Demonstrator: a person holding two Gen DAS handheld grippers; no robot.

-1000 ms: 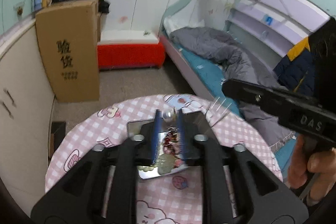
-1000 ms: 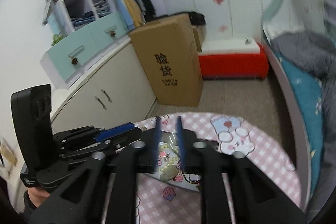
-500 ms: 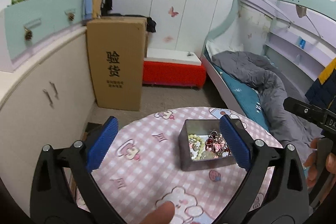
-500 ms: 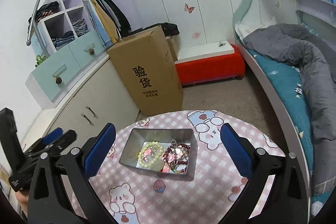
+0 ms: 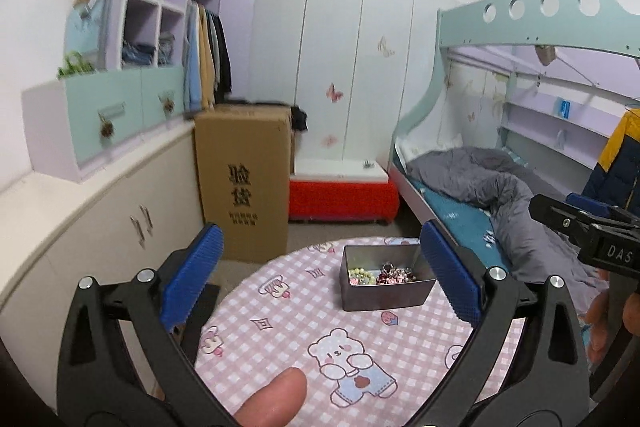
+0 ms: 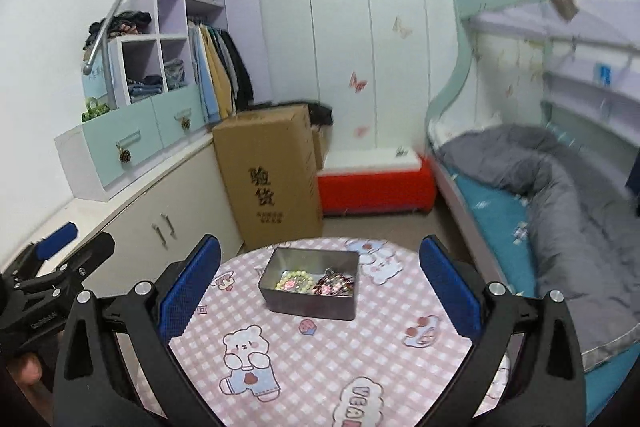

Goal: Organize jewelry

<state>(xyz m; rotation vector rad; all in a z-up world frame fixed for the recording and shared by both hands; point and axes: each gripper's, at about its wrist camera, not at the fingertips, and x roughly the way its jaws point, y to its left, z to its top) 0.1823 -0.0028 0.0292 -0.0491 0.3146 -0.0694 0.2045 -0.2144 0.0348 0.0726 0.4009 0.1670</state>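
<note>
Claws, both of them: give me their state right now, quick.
Left claw: open, jaws just spread wide, nothing held.
Right claw: open, jaws just spread wide, nothing held; the jewelry tin sits on the table beyond it.

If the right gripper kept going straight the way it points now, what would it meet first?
Probably the metal tin of jewelry on the pink checked table; the open right gripper holds nothing, and depth is uncertain.

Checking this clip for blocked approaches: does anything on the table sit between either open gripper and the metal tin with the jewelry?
Nothing visible does. The tin stands alone on the checked tablecloth, open at the top, bracelets inside. The right gripper and left gripper are both open and empty, with only bare cloth between them and the tin.
</note>
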